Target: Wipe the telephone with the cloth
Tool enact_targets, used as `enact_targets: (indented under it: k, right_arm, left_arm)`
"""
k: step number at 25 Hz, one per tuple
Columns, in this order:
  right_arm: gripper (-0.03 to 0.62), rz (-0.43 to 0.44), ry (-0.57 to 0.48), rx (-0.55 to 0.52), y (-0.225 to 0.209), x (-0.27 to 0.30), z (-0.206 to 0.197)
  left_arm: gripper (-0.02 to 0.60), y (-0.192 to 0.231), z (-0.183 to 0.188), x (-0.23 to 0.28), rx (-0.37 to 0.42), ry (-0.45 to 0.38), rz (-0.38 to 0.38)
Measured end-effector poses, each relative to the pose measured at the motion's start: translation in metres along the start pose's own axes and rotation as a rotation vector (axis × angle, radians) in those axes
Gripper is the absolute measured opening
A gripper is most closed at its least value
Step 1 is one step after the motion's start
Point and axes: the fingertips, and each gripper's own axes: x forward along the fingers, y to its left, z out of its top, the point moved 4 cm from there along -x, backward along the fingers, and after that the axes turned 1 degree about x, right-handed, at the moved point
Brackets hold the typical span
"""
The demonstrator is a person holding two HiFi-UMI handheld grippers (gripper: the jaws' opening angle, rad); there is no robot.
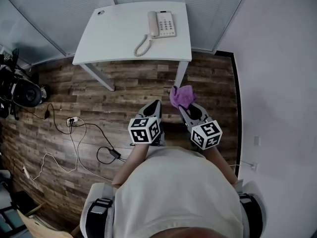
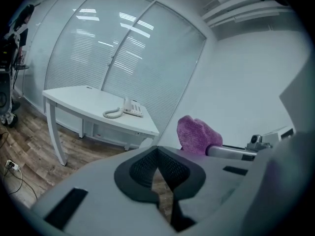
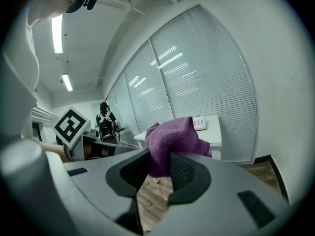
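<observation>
Purple fleecy cloth (image 1: 182,96) is bunched and clamped in the jaws of the right gripper (image 1: 182,107), over the wood-plank floor (image 1: 124,90). Beside it, the left gripper (image 1: 157,104) has its jaws pressed together on nothing. The white corded telephone (image 1: 162,24) sits on the white rectangular table (image 1: 114,38), well apart from both grippers.

An office: white desk (image 1: 119,33) with a corded telephone (image 1: 162,24), blind-covered glass partitions (image 2: 123,58), wood-look floor (image 1: 99,98)

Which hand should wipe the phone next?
Right, probably: the right hand-held gripper clamps the purple cloth; the left hand-held gripper is shut and empty. The telephone lies ahead.
</observation>
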Motion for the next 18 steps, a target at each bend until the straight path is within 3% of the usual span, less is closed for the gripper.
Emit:
enact_targets:
  k: [18]
  right_arm:
    - [0.114,-0.05,-0.001,-0.007,-0.042,0.145,0.077]
  left_arm:
    - [0.021,0.092,0.109,0.098,0.015,0.023,-0.059]
